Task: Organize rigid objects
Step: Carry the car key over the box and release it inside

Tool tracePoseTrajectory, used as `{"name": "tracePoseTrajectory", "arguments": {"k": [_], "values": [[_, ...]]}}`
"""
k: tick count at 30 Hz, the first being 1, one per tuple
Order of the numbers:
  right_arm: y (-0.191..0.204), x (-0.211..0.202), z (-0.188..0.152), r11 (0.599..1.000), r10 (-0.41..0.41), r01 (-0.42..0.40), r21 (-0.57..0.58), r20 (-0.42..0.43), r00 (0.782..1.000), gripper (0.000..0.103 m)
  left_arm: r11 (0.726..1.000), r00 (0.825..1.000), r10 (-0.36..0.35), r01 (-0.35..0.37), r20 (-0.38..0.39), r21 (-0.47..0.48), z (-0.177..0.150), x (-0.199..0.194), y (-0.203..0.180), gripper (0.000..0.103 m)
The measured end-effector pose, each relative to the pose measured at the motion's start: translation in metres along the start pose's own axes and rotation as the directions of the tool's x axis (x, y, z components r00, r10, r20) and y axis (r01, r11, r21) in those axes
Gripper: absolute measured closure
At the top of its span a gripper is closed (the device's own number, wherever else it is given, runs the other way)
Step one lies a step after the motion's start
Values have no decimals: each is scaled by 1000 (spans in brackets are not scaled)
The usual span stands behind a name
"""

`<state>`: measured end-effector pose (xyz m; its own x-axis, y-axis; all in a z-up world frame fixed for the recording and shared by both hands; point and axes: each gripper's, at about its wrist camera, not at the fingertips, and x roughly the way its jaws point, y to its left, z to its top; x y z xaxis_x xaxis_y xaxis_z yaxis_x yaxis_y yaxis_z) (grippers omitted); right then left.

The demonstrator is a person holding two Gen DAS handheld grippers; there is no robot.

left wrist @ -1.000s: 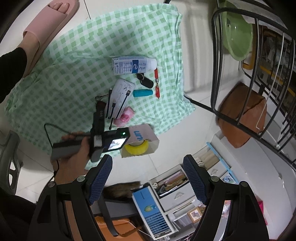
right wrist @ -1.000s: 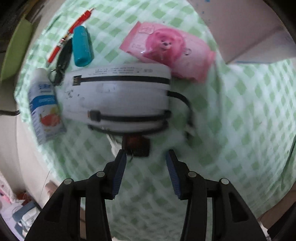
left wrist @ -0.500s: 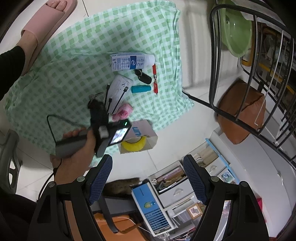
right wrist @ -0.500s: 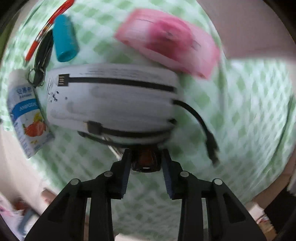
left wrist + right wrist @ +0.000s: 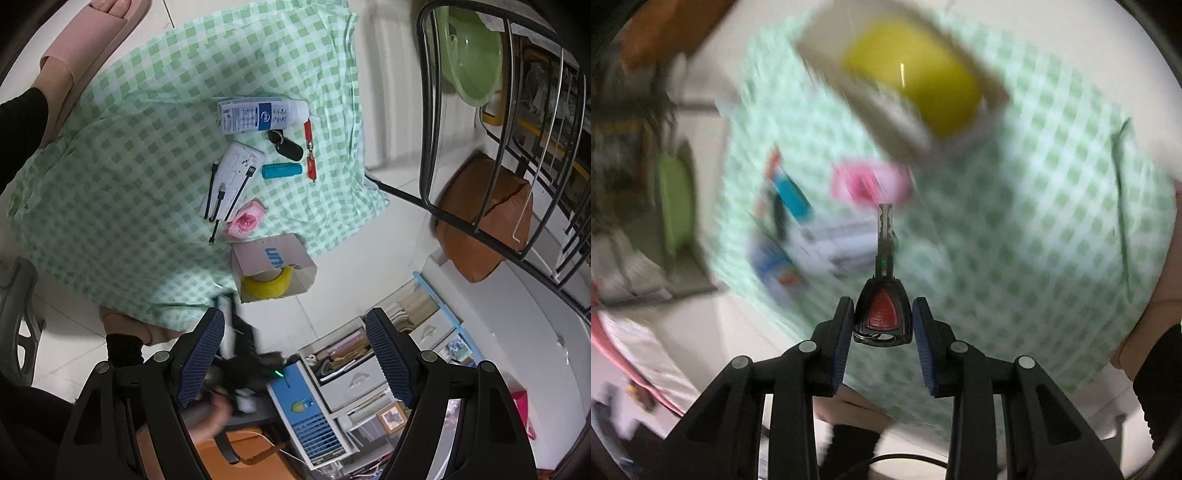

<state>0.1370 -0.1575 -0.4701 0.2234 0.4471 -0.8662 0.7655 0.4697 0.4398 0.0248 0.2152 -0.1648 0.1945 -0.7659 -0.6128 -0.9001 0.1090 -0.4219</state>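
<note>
Even, soft indoor light. The left view is sharp, bent at its edges; the right view is smeared by motion blur, only the key (image 5: 882, 314) crisp.

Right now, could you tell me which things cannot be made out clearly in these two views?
- Right wrist view: motion blur smears the items on the checked cloth; labels are unreadable.
- Right wrist view: the key in the right hand-held gripper is sharp, but its ring is partly hidden behind the fob.
- Left wrist view: the cardboard box wall hides part of the yellow tape roll.
- Left wrist view: the left hand-held gripper frame covers the blurred right gripper.
</note>
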Motion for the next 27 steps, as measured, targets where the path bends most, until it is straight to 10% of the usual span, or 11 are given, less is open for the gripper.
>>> {"name": "tracePoseTrajectory", "arguments": {"k": [11,18,23,27], "values": [[26,-14,135,987,104,-117,112,114,988,68,1000,1000,-16,16,15,-16,4,-2,-1,25],[19,-23,136,991,33,-55,126,169,985,49,1000,1000,-7,7,-1,-21,3,0,0,25],[78,-2,97,958,-65,83,-274,77,995,49,1000,1000,-5,5,10,-19,5,-1,0,25],[124,61,46,758,-275,211,-617,-9,962,49,1000,1000,-1,1,17,-27,6,-2,3,25]]}}
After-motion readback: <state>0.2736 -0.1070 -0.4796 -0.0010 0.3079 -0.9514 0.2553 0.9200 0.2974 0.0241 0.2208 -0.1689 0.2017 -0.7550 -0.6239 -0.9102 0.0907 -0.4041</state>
